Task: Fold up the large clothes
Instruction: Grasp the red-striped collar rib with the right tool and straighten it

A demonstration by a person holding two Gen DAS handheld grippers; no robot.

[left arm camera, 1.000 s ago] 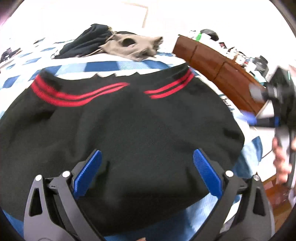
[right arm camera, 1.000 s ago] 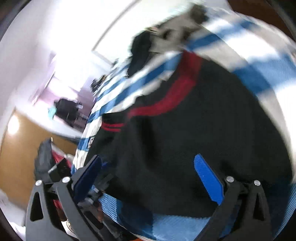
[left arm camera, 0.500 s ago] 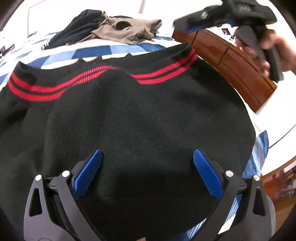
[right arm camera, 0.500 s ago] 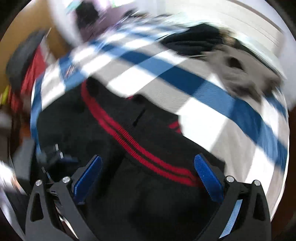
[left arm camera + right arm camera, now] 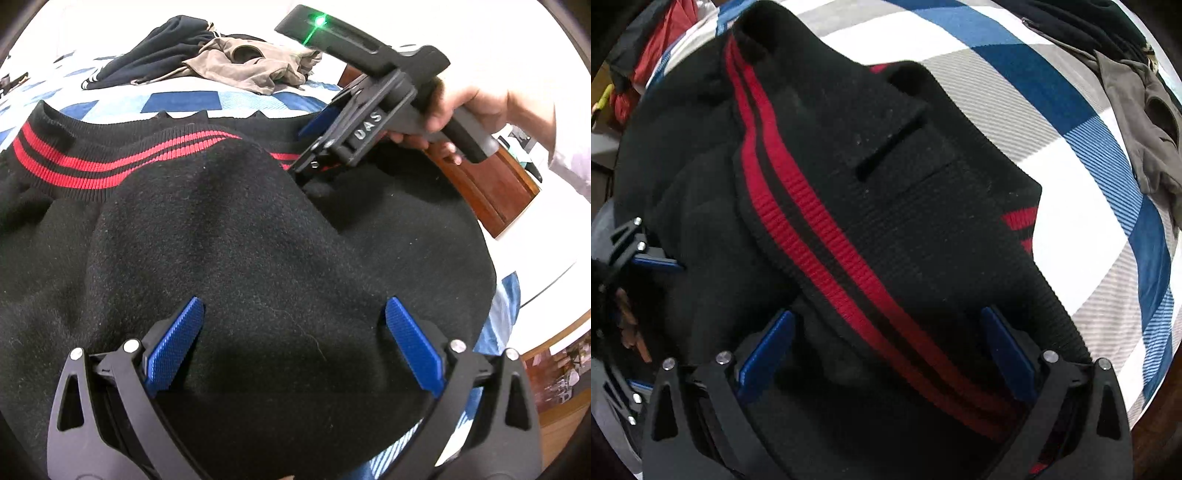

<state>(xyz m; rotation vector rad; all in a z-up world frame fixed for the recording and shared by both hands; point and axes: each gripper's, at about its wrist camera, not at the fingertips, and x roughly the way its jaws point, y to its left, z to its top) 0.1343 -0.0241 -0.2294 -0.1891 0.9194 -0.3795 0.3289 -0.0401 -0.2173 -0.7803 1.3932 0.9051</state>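
Observation:
A black garment (image 5: 258, 236) with a red-striped ribbed hem (image 5: 110, 162) lies spread on the blue and white checked bed. My left gripper (image 5: 293, 336) is open, its blue pads just above the near part of the cloth. My right gripper (image 5: 886, 339) is open and straddles the red-striped hem (image 5: 827, 236) at the garment's far right; it also shows in the left wrist view (image 5: 314, 125), held by a hand and pressed down at the hem. The left gripper shows at the left edge of the right wrist view (image 5: 646, 254).
A pile of dark and tan clothes (image 5: 236, 62) lies at the far side of the bed (image 5: 1071, 155). A brown wooden bed frame (image 5: 491, 192) runs along the right. Red and dark items (image 5: 646, 55) sit off the bed's far corner.
My right gripper has come down from above the wooden frame onto the red-striped hem. My left gripper has stayed over the near cloth, a little closer to the garment.

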